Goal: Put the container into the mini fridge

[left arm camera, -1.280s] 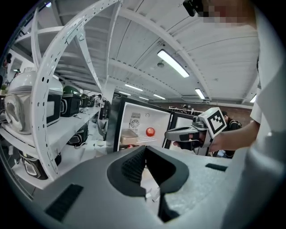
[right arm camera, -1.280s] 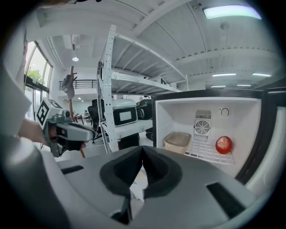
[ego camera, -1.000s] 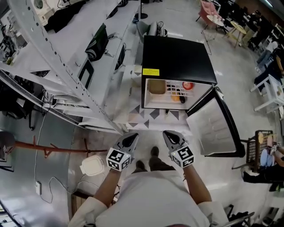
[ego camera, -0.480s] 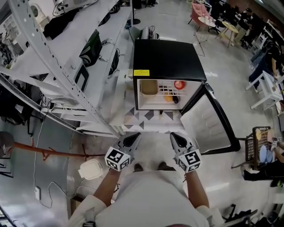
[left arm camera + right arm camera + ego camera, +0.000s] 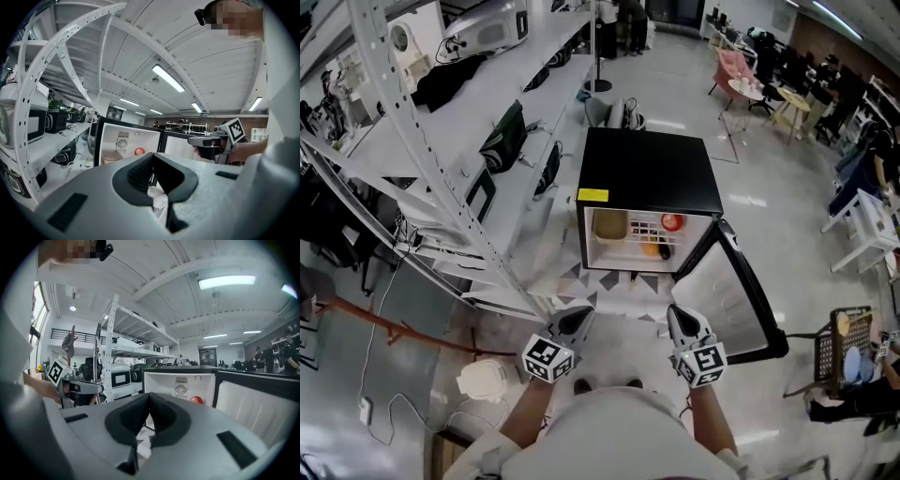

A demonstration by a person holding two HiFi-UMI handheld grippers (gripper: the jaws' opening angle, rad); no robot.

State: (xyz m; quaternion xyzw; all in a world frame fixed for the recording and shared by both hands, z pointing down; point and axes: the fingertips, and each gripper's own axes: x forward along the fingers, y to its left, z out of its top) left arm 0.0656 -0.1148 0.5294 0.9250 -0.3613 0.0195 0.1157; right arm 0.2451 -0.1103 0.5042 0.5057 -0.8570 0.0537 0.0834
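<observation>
The black mini fridge (image 5: pixel 647 169) stands with its door (image 5: pixel 727 300) swung open to the right. On its shelf are a beige container (image 5: pixel 610 225), a red item (image 5: pixel 672 222), an orange item and a dark bottle. A white lidded container (image 5: pixel 483 380) lies on the floor, left of and behind my left gripper. My left gripper (image 5: pixel 578 314) and right gripper (image 5: pixel 678 311) hover side by side, well short of the fridge, both shut with nothing between the jaws. The left gripper view shows the fridge (image 5: pixel 126 140) ahead; the right gripper view shows it too (image 5: pixel 180 380).
A white metal shelving rack (image 5: pixel 441 187) with bags and appliances runs along the left. A red cable (image 5: pixel 394 328) and a white cord cross the floor at the left. A basket (image 5: pixel 844 347) stands at the far right, chairs and tables at the back.
The fridge now sits farther off and smaller in the head view, and the floor container has slid lower in the frame. Both grippers keep their pose and stay shut.
</observation>
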